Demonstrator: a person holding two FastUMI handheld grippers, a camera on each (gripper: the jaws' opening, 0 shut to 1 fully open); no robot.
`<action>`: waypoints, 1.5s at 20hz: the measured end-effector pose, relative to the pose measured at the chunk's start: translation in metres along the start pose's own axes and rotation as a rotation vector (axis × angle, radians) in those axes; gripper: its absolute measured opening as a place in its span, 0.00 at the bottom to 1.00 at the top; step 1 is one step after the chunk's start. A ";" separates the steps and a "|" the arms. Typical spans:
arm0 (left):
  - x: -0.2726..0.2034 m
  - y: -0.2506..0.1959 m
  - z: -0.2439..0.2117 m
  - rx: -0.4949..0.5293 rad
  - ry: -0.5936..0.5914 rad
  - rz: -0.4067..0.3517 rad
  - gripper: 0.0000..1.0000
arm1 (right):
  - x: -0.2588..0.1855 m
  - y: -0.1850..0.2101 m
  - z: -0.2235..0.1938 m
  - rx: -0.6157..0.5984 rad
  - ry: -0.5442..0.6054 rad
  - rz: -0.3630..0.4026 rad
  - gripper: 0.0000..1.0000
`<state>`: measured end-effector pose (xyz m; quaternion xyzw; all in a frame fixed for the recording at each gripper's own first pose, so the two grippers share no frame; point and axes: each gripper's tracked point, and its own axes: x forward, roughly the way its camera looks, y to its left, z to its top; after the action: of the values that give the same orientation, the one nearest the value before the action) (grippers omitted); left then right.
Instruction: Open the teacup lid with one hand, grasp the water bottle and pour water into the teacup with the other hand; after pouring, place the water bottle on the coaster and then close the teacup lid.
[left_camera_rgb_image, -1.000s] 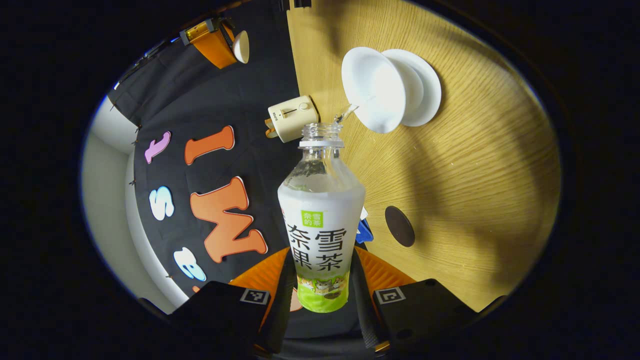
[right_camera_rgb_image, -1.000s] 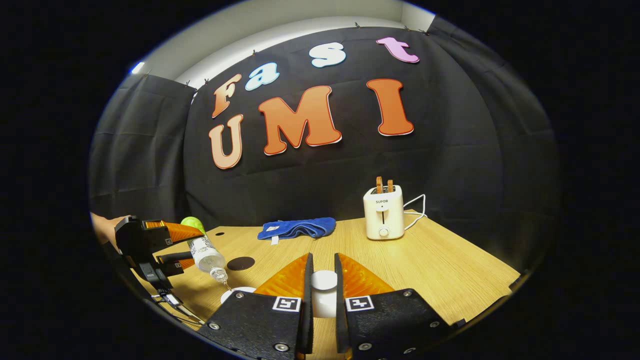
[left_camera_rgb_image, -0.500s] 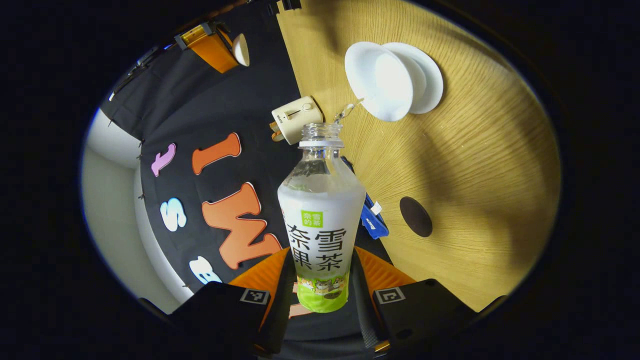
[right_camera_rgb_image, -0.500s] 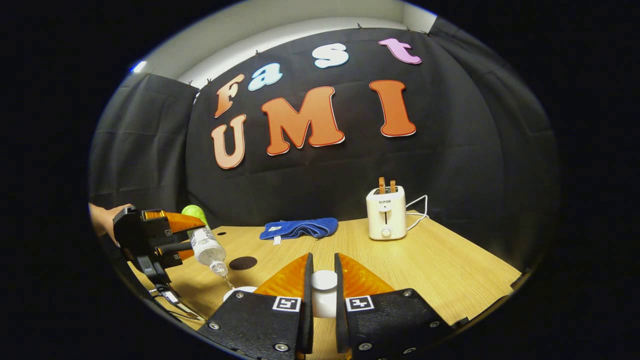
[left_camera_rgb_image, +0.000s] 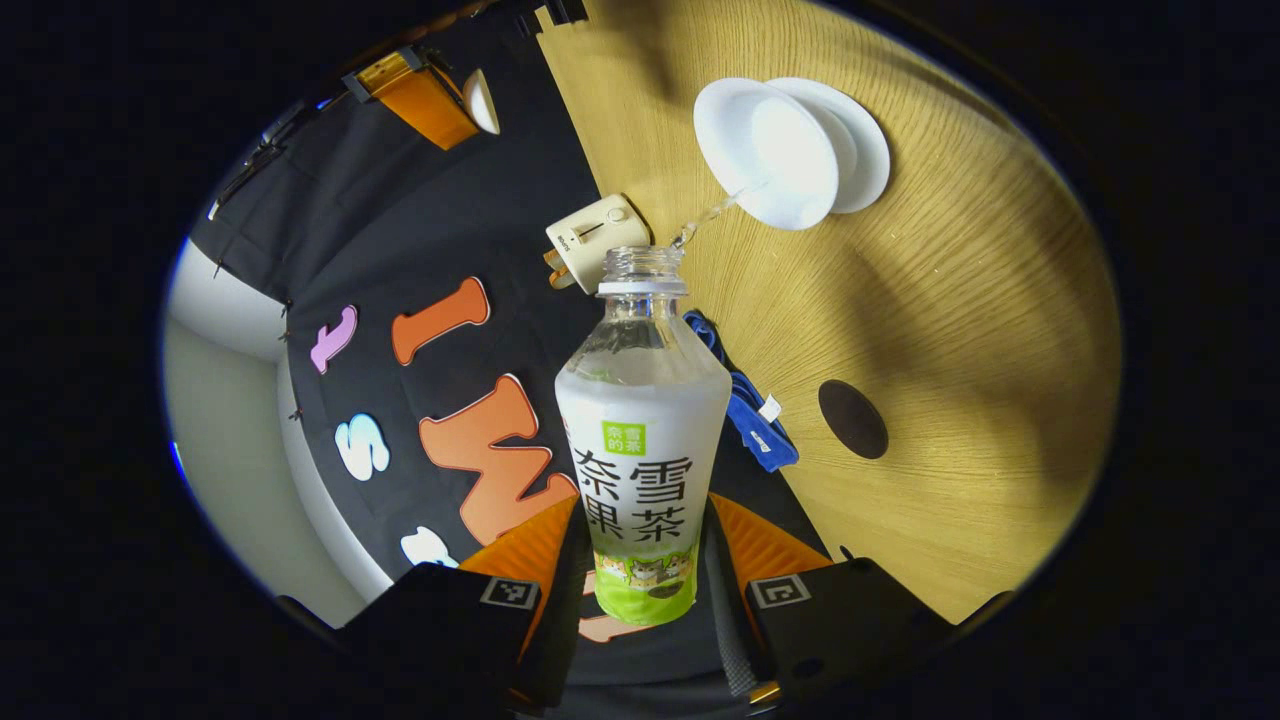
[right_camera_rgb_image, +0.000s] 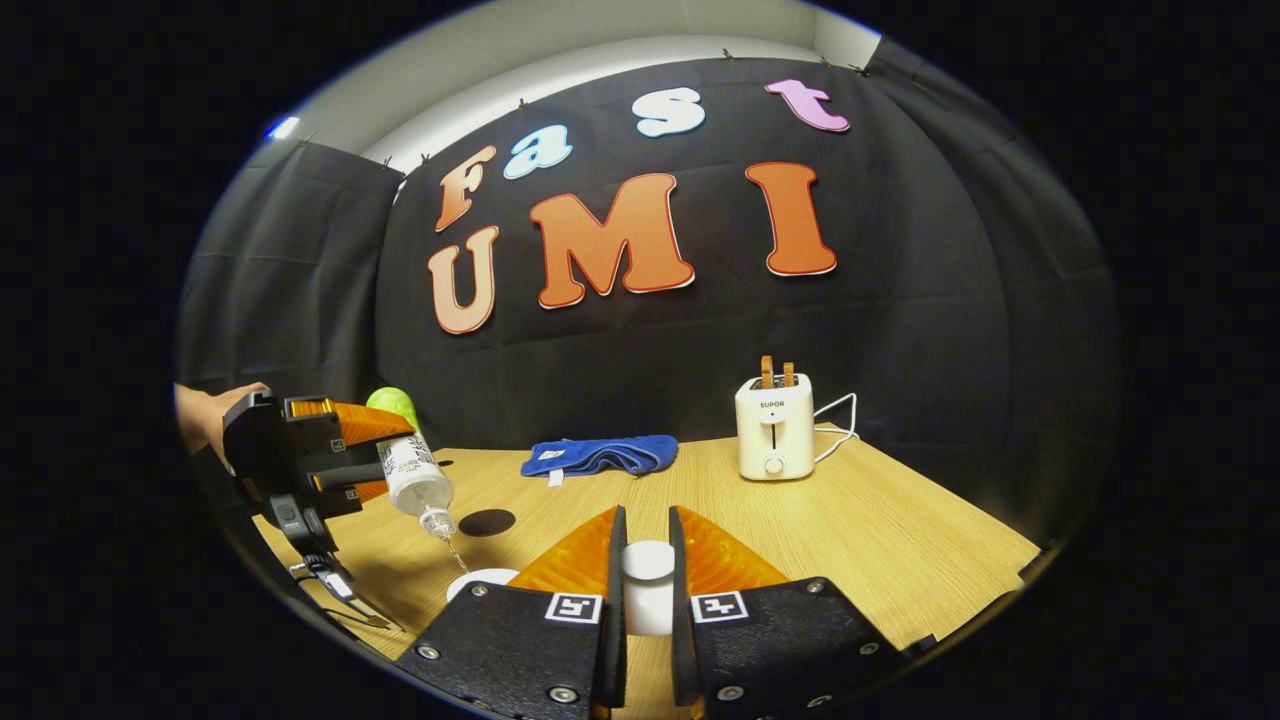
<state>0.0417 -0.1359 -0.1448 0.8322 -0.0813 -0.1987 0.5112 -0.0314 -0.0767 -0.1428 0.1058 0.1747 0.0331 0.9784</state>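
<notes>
Left claw (left_camera_rgb_image: 640, 560) clamps the water bottle (left_camera_rgb_image: 642, 440) around its labelled lower body, both fingers pressed on it. Bottle is uncapped and tipped neck-down; a thin stream of water (left_camera_rgb_image: 712, 213) runs from the mouth into the open white teacup (left_camera_rgb_image: 768, 150), which sits on its white saucer (left_camera_rgb_image: 868, 150) on the wooden counter (left_camera_rgb_image: 960, 320).

Right claw (right_camera_rgb_image: 642, 590) grips the white teacup lid (right_camera_rgb_image: 648, 590), fingers closed on either side, held above the counter's near edge.

In the right gripper view the left claw and bottle are at the left, a hand (right_camera_rgb_image: 200, 415) behind them, bottle neck angled down over the cup rim (right_camera_rgb_image: 482, 580), just left of the right claw's fingers.

Dark round coaster (left_camera_rgb_image: 853, 419) lies bare on the counter, apart from the cup; in the right gripper view it's just beyond the bottle's mouth. Blue cloth (right_camera_rgb_image: 598, 455) is bunched at the far edge by the wall. Cream toaster (right_camera_rgb_image: 772, 428) stands far right, two slices poking out of its slots, white cord trailing right.
</notes>
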 end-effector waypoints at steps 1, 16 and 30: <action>0.000 0.001 0.003 -0.002 -0.003 -0.003 0.62 | 0.000 0.001 0.000 0.003 0.002 0.002 0.18; -0.002 -0.028 0.046 -0.032 -0.054 -0.074 0.62 | -0.002 0.006 -0.002 -0.004 0.021 0.006 0.18; -0.009 0.004 -0.004 -0.918 0.068 0.014 0.57 | 0.003 0.023 0.005 0.007 0.026 0.046 0.18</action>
<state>0.0352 -0.1316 -0.1377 0.5251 0.0261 -0.1833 0.8307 -0.0274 -0.0549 -0.1338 0.1129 0.1853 0.0562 0.9746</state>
